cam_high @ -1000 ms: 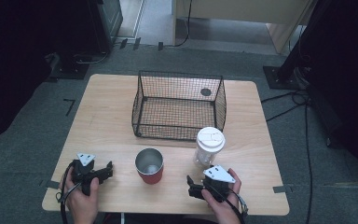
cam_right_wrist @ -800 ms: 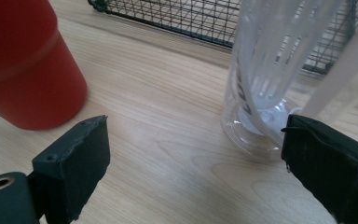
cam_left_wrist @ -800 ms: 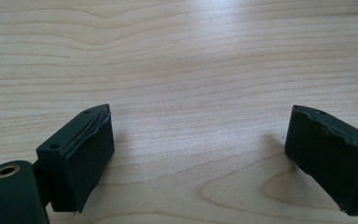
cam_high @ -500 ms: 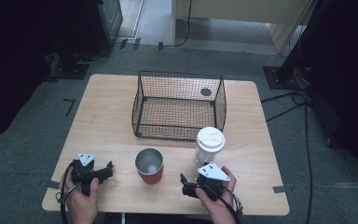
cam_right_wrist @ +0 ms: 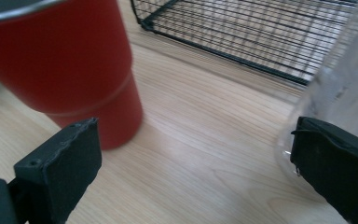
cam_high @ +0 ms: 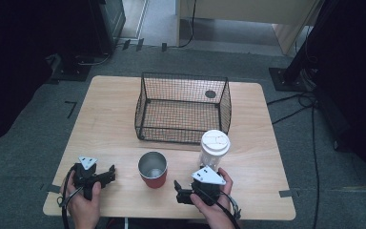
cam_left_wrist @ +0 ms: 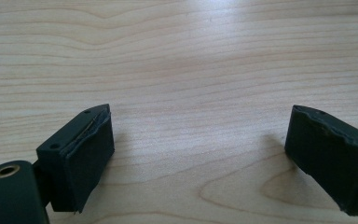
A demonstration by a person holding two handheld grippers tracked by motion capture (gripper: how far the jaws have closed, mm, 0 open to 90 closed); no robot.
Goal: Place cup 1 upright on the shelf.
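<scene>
Right hand-held gripper [cam_right_wrist: 196, 172] open, between red cup [cam_right_wrist: 60, 60], clear bottle [cam_right_wrist: 340, 88].

1. In the right gripper view the red cup [cam_right_wrist: 70, 70] is cut off at the top and left edges, so we can't see inside it.
2. The clear container [cam_right_wrist: 345, 88] there is blurry and runs off the right edge.
3. The wire basket [cam_right_wrist: 261, 37] is cropped at the top.

Red cup [cam_high: 153, 172] with silver interior, clear tumbler [cam_high: 213, 149] with white lid, black wire basket [cam_high: 183, 108], pale wood-grain surface [cam_high: 105, 119], black tool pads [cam_left_wrist: 88, 154].
</scene>
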